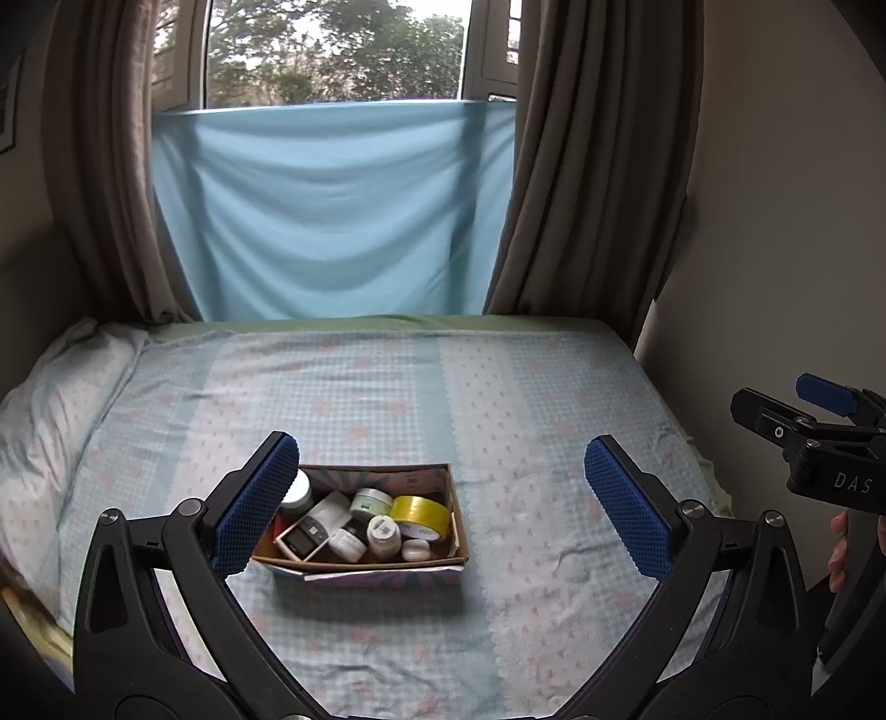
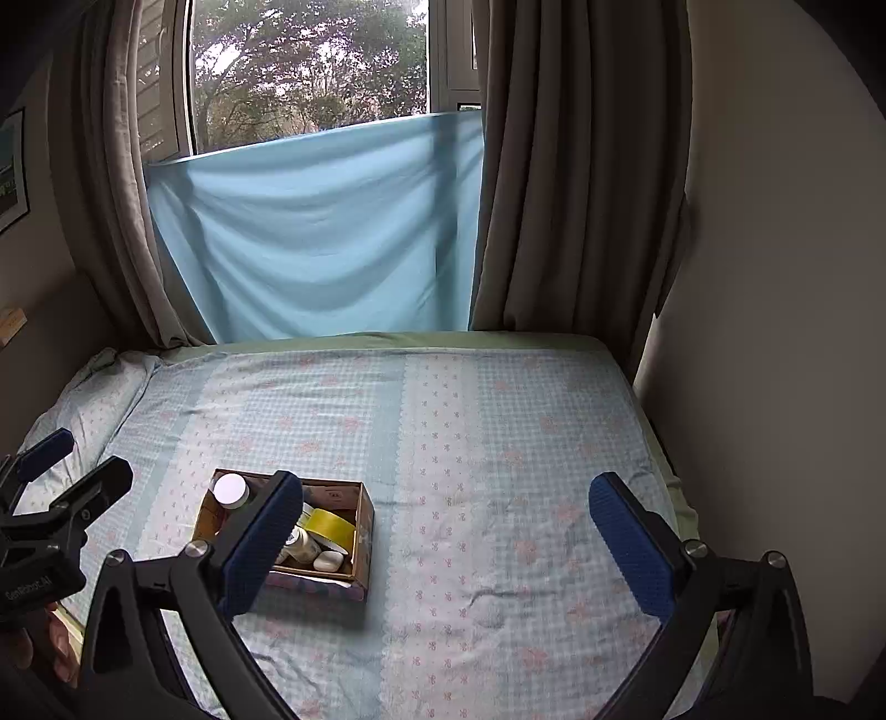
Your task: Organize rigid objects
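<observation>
Cardboard box (image 1: 365,531) of jars and tape (image 1: 421,516) sits on bed (image 1: 554,415), near front edge, left of middle. Left claw (image 1: 443,504) spread wide, empty, box dead ahead. Right claw (image 2: 448,545) also wide, empty, box off its left finger; left is nearer.

place: home bedroom | evidence: bed (image 1: 387,387), pillow (image 1: 50,399), curtains (image 1: 581,166), window (image 1: 332,50)

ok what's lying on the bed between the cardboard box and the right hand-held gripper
Nothing: between the cardboard box and the right hand-held gripper there is only bare patterned bedsheet. The right wrist view shows it best.
</observation>
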The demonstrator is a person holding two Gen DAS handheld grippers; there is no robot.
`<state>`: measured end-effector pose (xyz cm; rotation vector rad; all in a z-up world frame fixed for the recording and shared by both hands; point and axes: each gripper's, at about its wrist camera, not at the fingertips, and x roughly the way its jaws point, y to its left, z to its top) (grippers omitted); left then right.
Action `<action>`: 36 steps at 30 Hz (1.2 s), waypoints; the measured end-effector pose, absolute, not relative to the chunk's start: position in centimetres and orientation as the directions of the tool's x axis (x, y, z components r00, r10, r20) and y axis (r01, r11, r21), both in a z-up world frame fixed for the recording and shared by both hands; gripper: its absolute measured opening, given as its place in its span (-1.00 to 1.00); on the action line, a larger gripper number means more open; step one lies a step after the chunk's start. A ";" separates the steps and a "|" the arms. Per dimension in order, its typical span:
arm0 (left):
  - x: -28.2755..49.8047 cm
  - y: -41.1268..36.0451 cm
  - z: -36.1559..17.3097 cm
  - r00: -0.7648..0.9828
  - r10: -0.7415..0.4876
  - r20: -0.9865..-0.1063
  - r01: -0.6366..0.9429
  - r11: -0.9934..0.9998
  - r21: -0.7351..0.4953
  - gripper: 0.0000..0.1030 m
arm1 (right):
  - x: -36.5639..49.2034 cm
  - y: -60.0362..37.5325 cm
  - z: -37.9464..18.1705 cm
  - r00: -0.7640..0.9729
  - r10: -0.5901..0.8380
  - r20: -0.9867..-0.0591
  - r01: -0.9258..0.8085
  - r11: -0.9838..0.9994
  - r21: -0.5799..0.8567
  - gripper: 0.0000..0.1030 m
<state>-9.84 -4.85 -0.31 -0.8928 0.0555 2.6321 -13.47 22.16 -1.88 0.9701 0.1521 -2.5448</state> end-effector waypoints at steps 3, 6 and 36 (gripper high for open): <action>-9.5 -4.7 -0.2 -0.739 0.314 -0.596 -0.343 -0.937 -0.069 1.00 | -13.1 22.6 -1.8 -0.682 -0.335 -0.650 0.413 -0.910 0.036 0.99; -9.3 -4.7 -0.3 -0.740 0.308 -0.597 -0.338 -0.939 -0.066 1.00 | -12.9 23.0 -1.7 -0.683 -0.342 -0.646 0.411 -0.910 0.047 0.99; -9.6 -4.6 0.1 -0.767 0.282 -0.577 -0.311 -0.949 -0.050 1.00 | -13.3 22.8 -1.4 -0.699 -0.331 -0.634 0.398 -0.917 0.040 0.99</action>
